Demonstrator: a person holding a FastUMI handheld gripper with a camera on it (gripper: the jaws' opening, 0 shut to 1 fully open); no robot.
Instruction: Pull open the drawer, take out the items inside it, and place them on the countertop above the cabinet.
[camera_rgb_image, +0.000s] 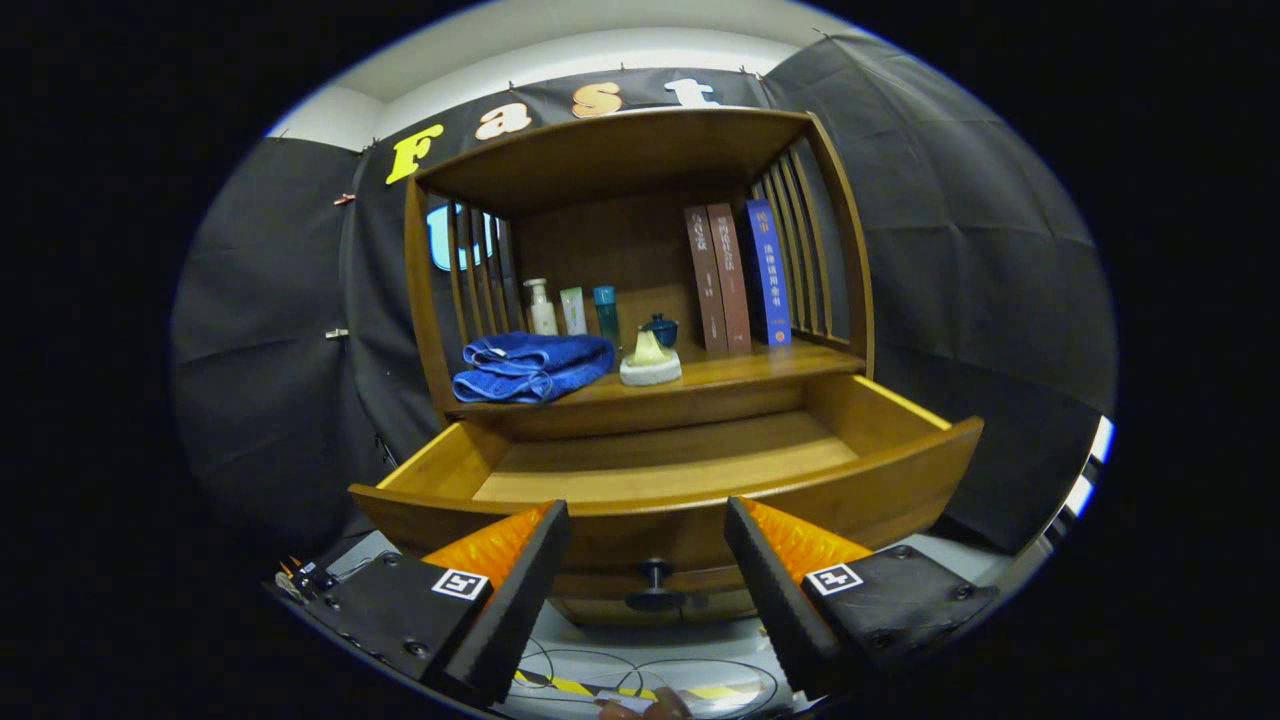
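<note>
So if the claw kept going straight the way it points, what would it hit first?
Most likely the pulled-out wooden drawer: the open claw faces its front panel, with the small dark round knob between the fingers. Depth is unclear, so knob or panel could come first.

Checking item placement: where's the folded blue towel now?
The folded blue towel lies on the wooden countertop, left of the small cream dish, beyond the open gripper.

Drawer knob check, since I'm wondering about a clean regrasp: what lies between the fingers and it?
Nothing: in the gripper view the open gripper frames the knob on the drawer front, bare gap.
</note>
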